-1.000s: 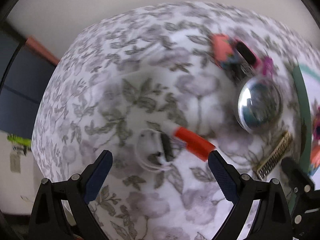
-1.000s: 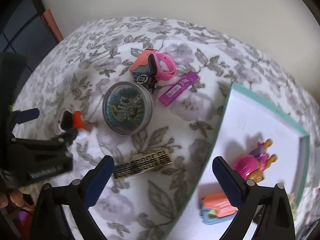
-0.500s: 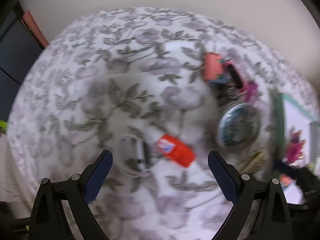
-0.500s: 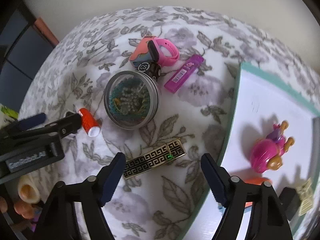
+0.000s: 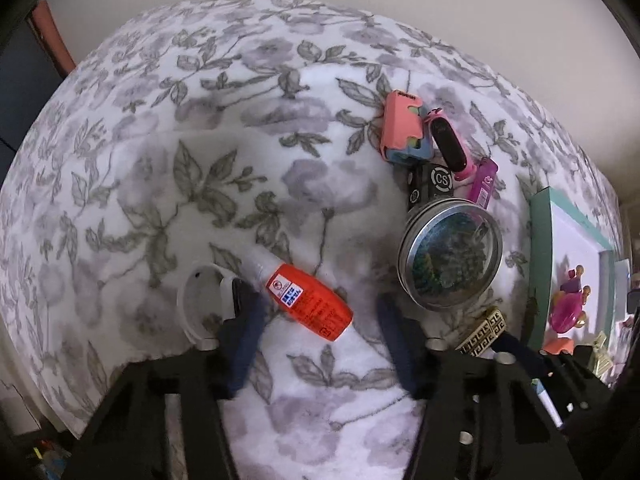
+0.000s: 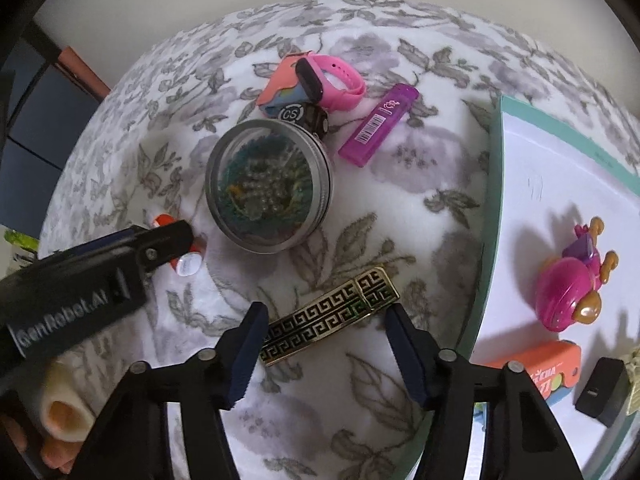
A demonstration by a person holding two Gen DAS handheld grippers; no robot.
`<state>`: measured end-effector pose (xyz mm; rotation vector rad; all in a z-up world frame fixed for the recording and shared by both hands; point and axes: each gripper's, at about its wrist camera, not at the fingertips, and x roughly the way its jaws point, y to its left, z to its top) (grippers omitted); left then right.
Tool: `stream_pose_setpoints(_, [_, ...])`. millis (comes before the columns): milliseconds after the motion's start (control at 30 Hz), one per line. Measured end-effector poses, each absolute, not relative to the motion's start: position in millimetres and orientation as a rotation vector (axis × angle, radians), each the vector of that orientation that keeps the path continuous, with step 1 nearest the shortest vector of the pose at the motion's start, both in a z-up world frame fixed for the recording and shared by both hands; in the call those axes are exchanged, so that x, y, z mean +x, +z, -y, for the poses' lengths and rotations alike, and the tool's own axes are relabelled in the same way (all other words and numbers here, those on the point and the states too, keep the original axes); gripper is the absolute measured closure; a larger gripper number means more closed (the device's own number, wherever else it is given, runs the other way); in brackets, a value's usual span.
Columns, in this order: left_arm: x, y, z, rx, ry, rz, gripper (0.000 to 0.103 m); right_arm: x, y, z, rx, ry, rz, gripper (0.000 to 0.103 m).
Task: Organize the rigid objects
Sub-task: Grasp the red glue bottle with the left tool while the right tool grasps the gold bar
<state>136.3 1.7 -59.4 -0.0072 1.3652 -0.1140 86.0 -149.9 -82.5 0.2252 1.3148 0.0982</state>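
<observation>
Left wrist: orange bottle (image 5: 306,301) between open hand-held gripper (image 5: 320,316) fingers.

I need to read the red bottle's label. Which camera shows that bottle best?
The left wrist view: the red bottle lies whole between the open left gripper, label up. In the right wrist view the left gripper hides most of it.

Soft matt floral cloth (image 6: 400,200) is covering the surface. The round tin (image 6: 269,185) is showing brushed metal with a clear glossy lid; the gold-patterned bar (image 6: 330,316) is gleaming metallic. The orange tube (image 5: 306,302), purple lighter (image 6: 379,124) and pink toy (image 6: 568,286) are looking like glossy plastic.
</observation>
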Motion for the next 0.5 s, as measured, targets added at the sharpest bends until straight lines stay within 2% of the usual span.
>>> stream_pose_setpoints(67, [138, -57, -4, -0.019, -0.123, -1.354, 0.050, 87, -83, 149, 0.223, 0.098, -1.307, 0.040])
stream_pose_setpoints(133, [139, -55, -7, -0.067, -0.144, -1.354, 0.056, 88, -83, 149, 0.224, 0.097, -1.302, 0.041])
stream_pose_setpoints(233, [140, -56, -9, -0.136, -0.179, -1.372, 0.057, 88, -83, 150, 0.221, 0.103, -1.300, 0.041])
stream_pose_setpoints(367, [141, -70, -12, -0.145, -0.139, -1.410, 0.071, 89, -83, 151, 0.226, 0.107, -1.298, 0.042])
stream_pose_setpoints(467, [142, -74, -16, -0.144, -0.090, -1.399, 0.071, 87, -82, 153, 0.230, 0.101, -1.293, 0.043])
stream_pose_setpoints(500, [141, -75, -17, -0.148, -0.078, -1.392, 0.071, 87, -82, 153, 0.228, 0.098, -1.292, 0.046])
